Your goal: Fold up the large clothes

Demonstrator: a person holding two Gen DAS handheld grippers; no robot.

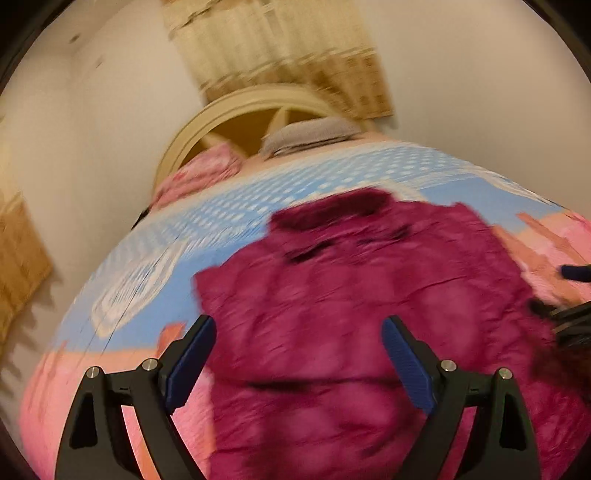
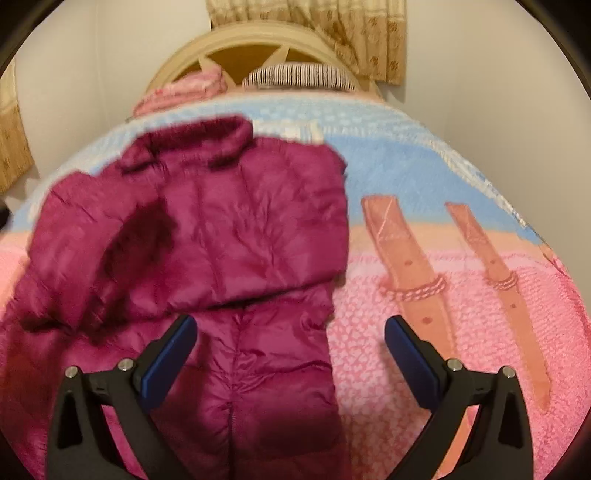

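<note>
A magenta puffer jacket (image 2: pixel 221 236) lies spread on the bed, collar toward the headboard, with one sleeve folded across its body. It also shows, blurred, in the left wrist view (image 1: pixel 351 295). My left gripper (image 1: pixel 299 332) is open and empty, held above the jacket's lower part. My right gripper (image 2: pixel 291 332) is open and empty, above the jacket's right edge, where the hem meets the blanket. The right gripper's tip shows at the right edge of the left wrist view (image 1: pixel 576 273).
The bed is covered by a blue and pink blanket (image 2: pixel 424 177). A pink pillow (image 2: pixel 184 90) and a striped pillow (image 2: pixel 299 75) lie by the cream headboard (image 2: pixel 258 40). Curtains (image 2: pixel 354 33) hang behind. White walls flank the bed.
</note>
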